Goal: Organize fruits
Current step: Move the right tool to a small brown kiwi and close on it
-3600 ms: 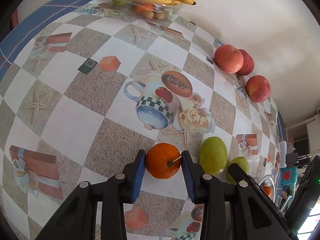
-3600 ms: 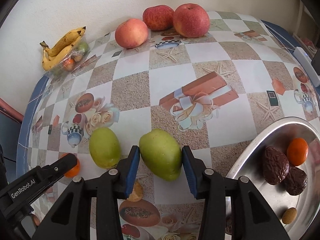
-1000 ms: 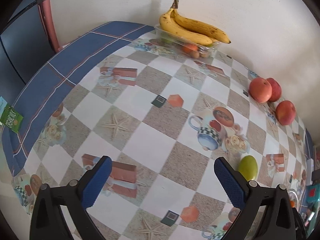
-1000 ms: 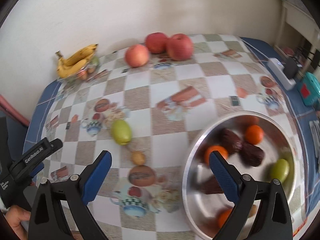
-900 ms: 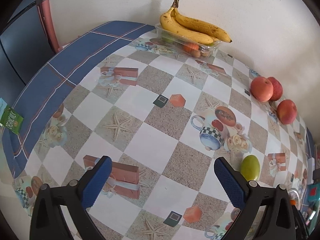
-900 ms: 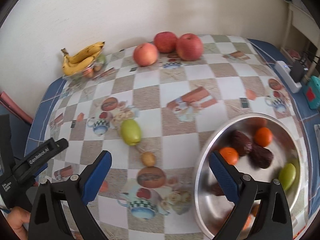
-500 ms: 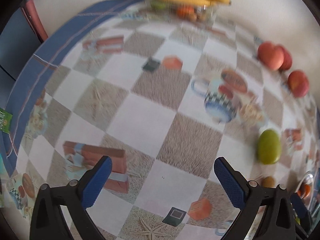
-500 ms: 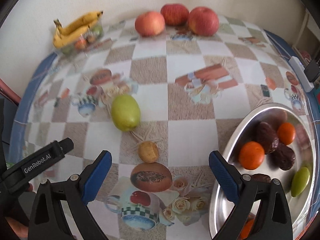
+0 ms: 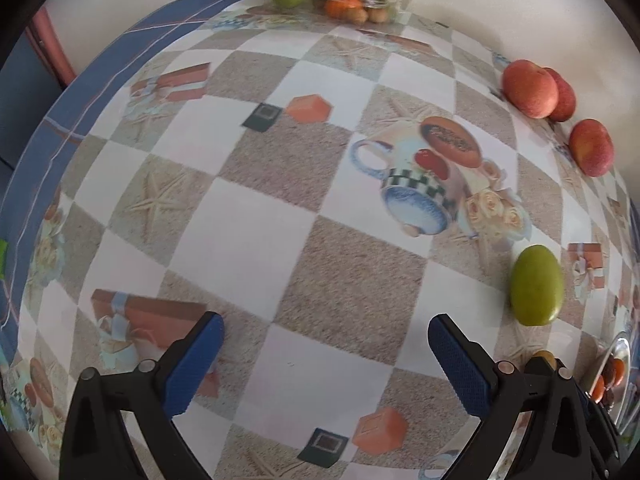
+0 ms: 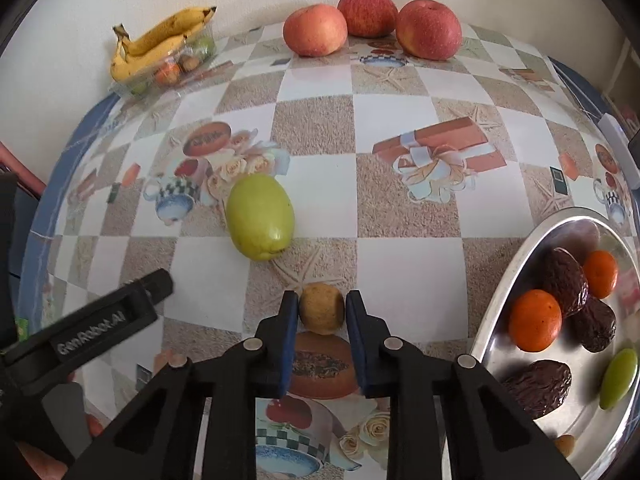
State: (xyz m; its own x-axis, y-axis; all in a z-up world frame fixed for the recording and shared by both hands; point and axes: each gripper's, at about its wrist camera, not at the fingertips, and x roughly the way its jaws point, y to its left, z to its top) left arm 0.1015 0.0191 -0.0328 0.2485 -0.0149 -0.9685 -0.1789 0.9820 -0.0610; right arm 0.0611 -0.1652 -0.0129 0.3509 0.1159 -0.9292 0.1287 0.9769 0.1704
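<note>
My right gripper (image 10: 322, 314) is shut on a small yellow-brown fruit (image 10: 322, 307) that rests on the patterned tablecloth, its blue pads touching both sides. A green mango (image 10: 260, 216) lies just beyond it to the left, and it also shows at the right of the left wrist view as the green mango (image 9: 536, 290). The metal bowl (image 10: 500, 292) at the right holds oranges, dark wrinkled fruits and a green fruit. My left gripper (image 9: 326, 356) hangs wide open over bare tablecloth with nothing between its fingers.
Three red apples (image 10: 368, 14) sit by the wall at the back. Bananas (image 10: 160, 40) lie on a clear plastic tray of small fruits at the back left. A white power strip (image 10: 618, 148) lies near the table's right edge. The blue border (image 9: 52, 120) marks the table's left edge.
My right gripper came down and shut on the small yellow-brown fruit. My left gripper moved lower and closer to the table and stayed open.
</note>
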